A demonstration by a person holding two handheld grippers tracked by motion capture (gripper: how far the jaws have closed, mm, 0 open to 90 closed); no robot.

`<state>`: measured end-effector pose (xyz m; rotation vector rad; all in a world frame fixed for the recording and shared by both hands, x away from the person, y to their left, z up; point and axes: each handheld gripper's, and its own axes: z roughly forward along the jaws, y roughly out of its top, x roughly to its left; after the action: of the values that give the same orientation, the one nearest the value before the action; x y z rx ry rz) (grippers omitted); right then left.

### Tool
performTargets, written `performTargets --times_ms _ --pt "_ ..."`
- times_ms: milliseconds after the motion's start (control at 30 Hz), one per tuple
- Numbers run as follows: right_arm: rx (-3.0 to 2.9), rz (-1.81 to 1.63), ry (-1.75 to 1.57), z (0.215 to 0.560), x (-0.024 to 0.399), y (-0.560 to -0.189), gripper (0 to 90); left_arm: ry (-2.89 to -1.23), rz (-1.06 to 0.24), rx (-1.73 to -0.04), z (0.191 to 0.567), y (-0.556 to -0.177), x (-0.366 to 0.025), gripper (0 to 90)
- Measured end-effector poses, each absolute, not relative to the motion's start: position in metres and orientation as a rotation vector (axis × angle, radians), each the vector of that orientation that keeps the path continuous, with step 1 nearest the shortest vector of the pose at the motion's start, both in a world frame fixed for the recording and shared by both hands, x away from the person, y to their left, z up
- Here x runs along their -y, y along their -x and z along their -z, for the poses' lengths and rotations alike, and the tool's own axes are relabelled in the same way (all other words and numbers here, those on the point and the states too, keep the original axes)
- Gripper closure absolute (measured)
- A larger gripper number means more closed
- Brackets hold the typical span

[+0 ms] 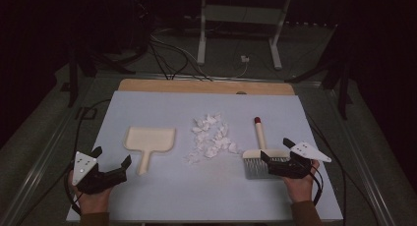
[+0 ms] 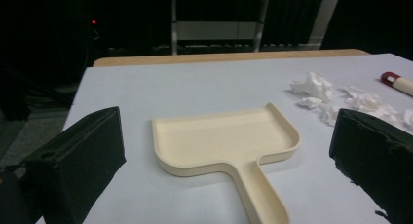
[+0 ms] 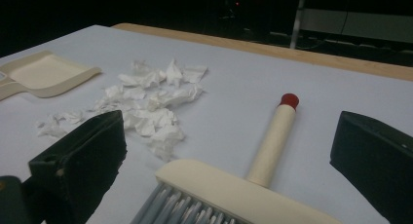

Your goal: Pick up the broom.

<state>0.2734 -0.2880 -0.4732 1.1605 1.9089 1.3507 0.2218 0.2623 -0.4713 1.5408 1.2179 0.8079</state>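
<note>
White sheeting (image 1: 162,196) covered the tabletop, with a strip of bare wood left showing along its far edge and a dark room behind.

Nearest, at the lower left of the high view, the left gripper (image 1: 111,163) was held low over the sheet with its jaws spread wide and nothing between them. In the left gripper view the dustpan (image 2: 224,141) lay framed between the two black jaws, its handle pointed back toward the hand, presumably so that it could be taken by the handle. At the lower right of the high view, the right gripper (image 1: 275,150) was likewise spread, its jaws set either side of the brush (image 1: 260,155) without pressing on it. The brush had been laid flat with its grey bristles toward the person and its cream handle, capped in red, pointed away.

Farther in, at the centre of the high view, the crumpled paper scraps (image 1: 211,137) were scattered between dustpan and brush, apart from both; the layout was judged to suit sweeping the scraps leftward into the pan.

Farthest back, a white stand (image 1: 241,19) and loose cables (image 1: 172,59) were seen on the floor.

No brand, label or writing could be read on anything.
</note>
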Motion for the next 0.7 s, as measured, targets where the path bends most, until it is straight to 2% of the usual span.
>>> performTargets --times_ms 367,700 --pt "-1.904 -1.318 -1.172 0.471 0.284 -0.268 0.0 -1.566 -0.813 -1.222 0.475 -0.222 -0.262 0.3" --pt "-1.899 -1.324 -1.166 0.448 0.28 -0.269 0.0 -1.57 -0.789 -1.207 0.475 -0.222 -0.266 0.3"
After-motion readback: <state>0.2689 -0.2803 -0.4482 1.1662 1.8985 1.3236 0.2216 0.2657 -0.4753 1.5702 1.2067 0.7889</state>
